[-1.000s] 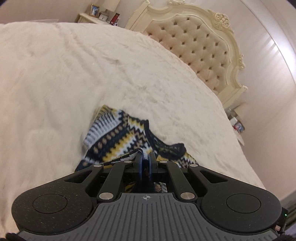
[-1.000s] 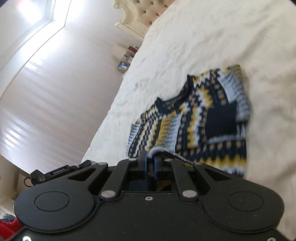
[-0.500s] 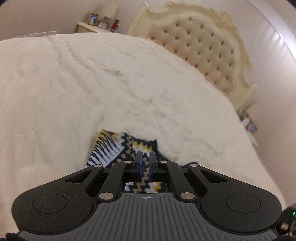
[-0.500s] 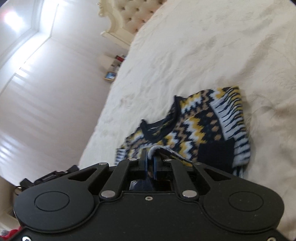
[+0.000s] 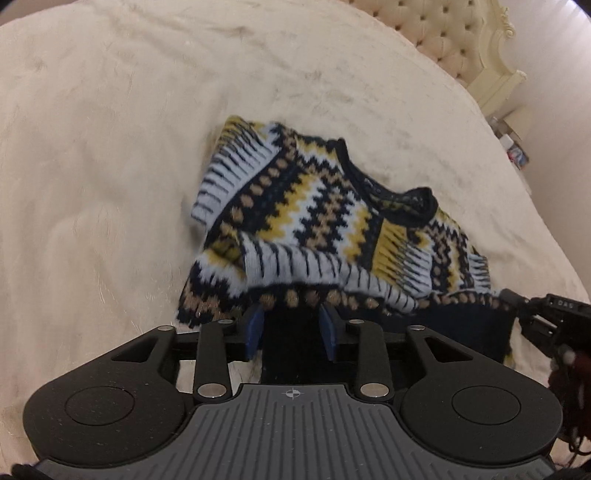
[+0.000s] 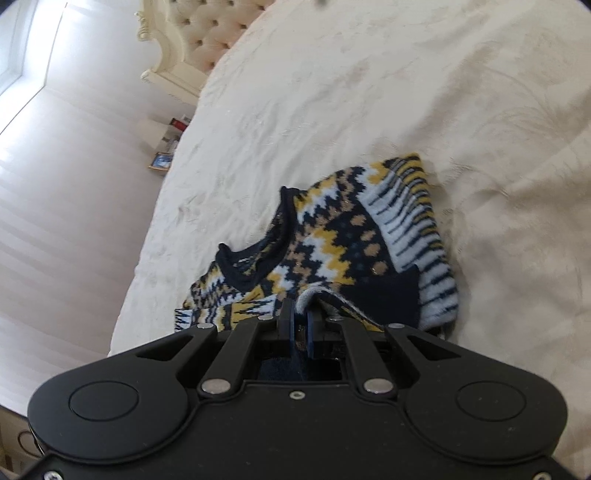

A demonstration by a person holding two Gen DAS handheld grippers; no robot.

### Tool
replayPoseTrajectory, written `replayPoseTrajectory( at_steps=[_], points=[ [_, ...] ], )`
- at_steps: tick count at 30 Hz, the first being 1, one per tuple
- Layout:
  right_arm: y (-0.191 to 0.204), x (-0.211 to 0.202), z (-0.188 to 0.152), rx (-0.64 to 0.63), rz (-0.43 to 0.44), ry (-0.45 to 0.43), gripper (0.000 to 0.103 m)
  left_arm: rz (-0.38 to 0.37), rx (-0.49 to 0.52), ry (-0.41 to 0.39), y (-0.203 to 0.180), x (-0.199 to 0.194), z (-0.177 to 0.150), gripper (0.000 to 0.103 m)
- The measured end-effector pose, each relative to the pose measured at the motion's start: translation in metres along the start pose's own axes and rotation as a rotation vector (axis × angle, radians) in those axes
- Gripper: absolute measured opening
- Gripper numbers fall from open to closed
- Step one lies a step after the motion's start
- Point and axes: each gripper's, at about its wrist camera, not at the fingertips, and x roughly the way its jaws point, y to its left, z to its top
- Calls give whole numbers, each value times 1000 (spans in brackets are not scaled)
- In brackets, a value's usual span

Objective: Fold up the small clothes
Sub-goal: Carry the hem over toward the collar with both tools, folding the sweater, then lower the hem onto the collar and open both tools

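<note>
One sweater (image 5: 325, 218) edge vanishes inside the nearly closed right claw (image 6: 300, 325).

A small knitted sweater (image 5: 325, 221) patterned in navy, yellow and pale blue was laid folded on a cream plush bedspread (image 5: 110, 147). The left gripper (image 5: 291, 325) was held spread apart at its hem.

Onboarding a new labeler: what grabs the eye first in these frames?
The patterned sweater, navy, yellow and pale blue, lies partly folded on the cream bedspread. The left gripper has its jaws open at the hem; the right gripper pinches a fold. A tufted headboard sits behind.
</note>
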Motion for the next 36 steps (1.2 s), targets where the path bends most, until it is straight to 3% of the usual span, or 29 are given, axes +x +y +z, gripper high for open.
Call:
replayPoseTrajectory(
  at_steps=[2, 8, 11, 15, 16, 19, 23, 28, 32, 36],
  points=[
    [3, 0, -1, -7, -14, 3, 15, -14, -3, 5, 2, 5, 2, 45],
    [7, 1, -5, -3, -38, -3, 16, 51, 30, 12, 3, 16, 14, 46],
    [8, 0, -8, -3, -44, -4, 17, 7, 13, 15, 7, 21, 17, 46],
    [10, 2, -12, 3, -54, -8, 17, -29, 63, 35, -2, 26, 19, 44],
    [10, 1, -12, 5, -56, -10, 17, -42, 65, 39, -3, 26, 18, 43],
    [10, 1, -14, 9, -57, -14, 17, -77, 3, 44, 1, 27, 17, 9],
    [11, -4, -16, 26, -50, -28, 17, -147, -154, -28, 15, 10, 23, 9],
    [21, -16, -9, 46, 22, -61, 16, -191, -192, -94, 16, -3, 52, 9],
    [27, -6, 12, 58, 21, -70, 16, -181, -257, -126, 24, 15, 83, 9],
    [14, 20, 33, 125, -60, -70, 20, -123, -218, -129, 24, 35, 110, 9]
  ],
)
